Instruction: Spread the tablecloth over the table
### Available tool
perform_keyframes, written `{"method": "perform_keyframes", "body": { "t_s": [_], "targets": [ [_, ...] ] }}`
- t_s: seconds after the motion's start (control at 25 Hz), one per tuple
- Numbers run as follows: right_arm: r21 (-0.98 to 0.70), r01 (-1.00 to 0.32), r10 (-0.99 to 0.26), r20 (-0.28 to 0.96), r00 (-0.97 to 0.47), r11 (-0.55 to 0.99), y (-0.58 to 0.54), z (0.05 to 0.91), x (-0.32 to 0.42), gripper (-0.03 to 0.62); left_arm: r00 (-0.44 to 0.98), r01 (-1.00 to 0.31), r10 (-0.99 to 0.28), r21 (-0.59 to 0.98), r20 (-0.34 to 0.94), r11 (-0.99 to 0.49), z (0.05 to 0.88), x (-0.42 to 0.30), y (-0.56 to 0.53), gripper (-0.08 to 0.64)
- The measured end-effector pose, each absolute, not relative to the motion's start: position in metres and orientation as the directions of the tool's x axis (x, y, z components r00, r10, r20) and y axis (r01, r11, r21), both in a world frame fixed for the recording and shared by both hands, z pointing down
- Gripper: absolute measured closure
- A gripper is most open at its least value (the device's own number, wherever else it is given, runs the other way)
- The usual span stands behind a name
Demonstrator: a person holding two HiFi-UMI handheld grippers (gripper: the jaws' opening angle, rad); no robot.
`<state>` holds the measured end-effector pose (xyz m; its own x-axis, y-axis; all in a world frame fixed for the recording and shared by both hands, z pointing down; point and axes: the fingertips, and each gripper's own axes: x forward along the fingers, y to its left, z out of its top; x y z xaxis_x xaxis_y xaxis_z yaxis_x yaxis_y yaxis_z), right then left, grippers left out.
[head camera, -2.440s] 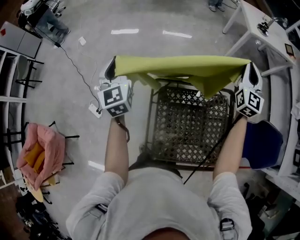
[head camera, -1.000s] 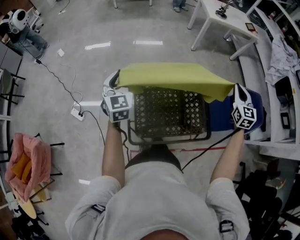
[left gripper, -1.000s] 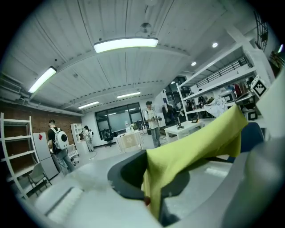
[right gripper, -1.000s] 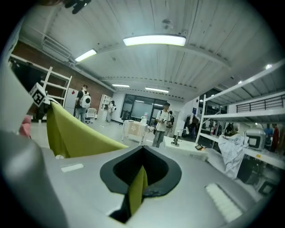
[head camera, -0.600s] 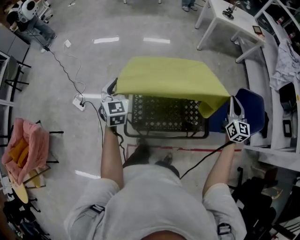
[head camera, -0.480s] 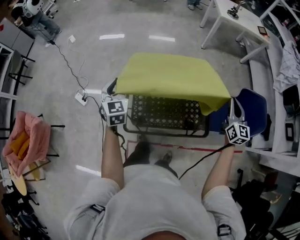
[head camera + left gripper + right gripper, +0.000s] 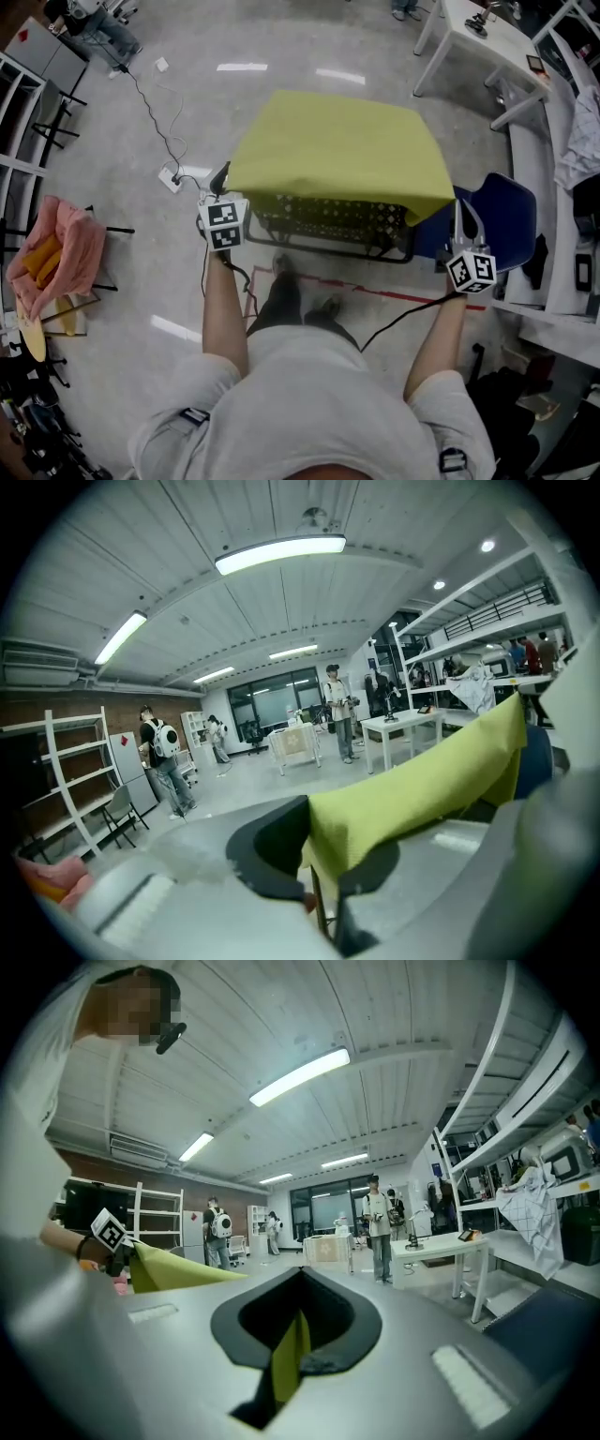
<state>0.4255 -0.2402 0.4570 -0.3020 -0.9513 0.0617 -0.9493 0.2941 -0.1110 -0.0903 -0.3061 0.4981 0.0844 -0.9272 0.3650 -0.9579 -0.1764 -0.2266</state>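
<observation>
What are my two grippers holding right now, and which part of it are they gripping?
Both hold the yellow-green tablecloth. The left gripper is shut on its near left corner and the right gripper on its near right corner.

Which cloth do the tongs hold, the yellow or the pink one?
The yellow cloth, pinched at two corners; the pink cloth lies apart at left.

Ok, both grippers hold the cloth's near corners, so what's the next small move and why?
Probably lower both corners together, drawing them toward you. The tablecloth covers most of the table, but its black mesh shows bare along the near edge, and the left gripper and right gripper, shut on the corners, hold them above it.
</observation>
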Motion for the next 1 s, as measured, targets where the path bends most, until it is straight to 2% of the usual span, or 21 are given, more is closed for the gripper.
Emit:
{"method": "perform_keyframes", "body": {
  "t_s": [0.12,0.32,0.48,1.0],
  "targets": [
    [-0.139,-0.941,-0.947,0.042,-0.318,0.31,-0.223,0.459,0.429,0.586,0.075,-0.952,-0.927,-0.25,0.367,-0.176,0.499,-0.088,-0.285,0.535],
    [-0.116,-0.926,-0.929,0.049,-0.367,0.36,-0.201,0.463,0.418,0.586,0.061,-0.897,-0.918,-0.382,0.392,-0.222,0.5,-0.1,-0.262,0.535],
    [-0.115,-0.918,-0.92,0.06,-0.388,0.38,-0.182,0.469,0.407,0.586,0.045,-0.896,-0.914,-0.388,0.402,-0.215,0.495,-0.111,-0.247,0.535],
    [-0.125,-0.949,-0.949,0.093,-0.302,0.29,-0.125,0.488,0.389,0.586,0.116,-0.879,-0.903,-0.381,0.414,-0.287,0.513,-0.124,-0.196,0.535]
  ]
}}
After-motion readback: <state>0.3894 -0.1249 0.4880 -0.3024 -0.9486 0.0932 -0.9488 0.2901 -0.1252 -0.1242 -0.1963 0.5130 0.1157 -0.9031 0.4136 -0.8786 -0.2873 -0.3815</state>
